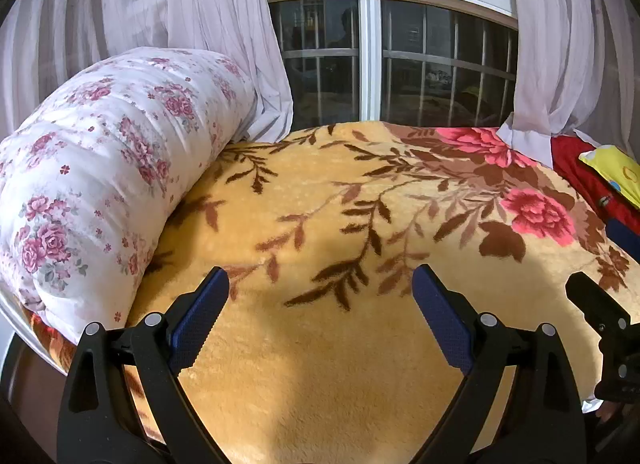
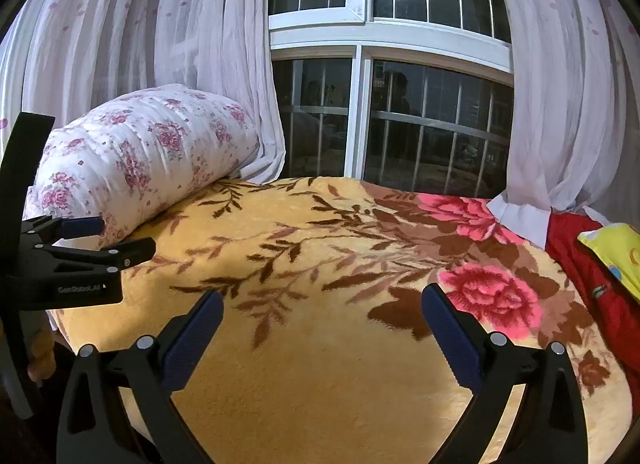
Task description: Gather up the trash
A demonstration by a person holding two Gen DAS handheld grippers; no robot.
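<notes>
yellow plush blanket (image 1: 320,344) with brown leaves and pink roses covers the bed, and everything else sits around it. at the blanket's left edge lies a rolled white quilt (image 1: 100,167) printed with small pink flowers, resting on the blanket and leaning against the pale curtains (image 1: 180,3). behind the blanket's far edge stands a window (image 1: 372,55) with white frames and bars, dark outside. at the blanket's right edge there is red cloth (image 1: 580,171), and on it a yellow packet (image 1: 612,171), partly cut off by the picture edge; whether it is trash i cannot tell. no other loose scrap shows on the blanket.

the left gripper (image 1: 320,284) hovers over the blanket's near part with its jaws spread wide, nothing between the blue pads, only bare blanket. the right gripper (image 2: 322,304) hangs over the blanket's near part too, closer to the roses, its jaws likewise wide apart and holding nothing. in the right wrist view the left gripper appears at the blanket's left side, just in front of the quilt.
</notes>
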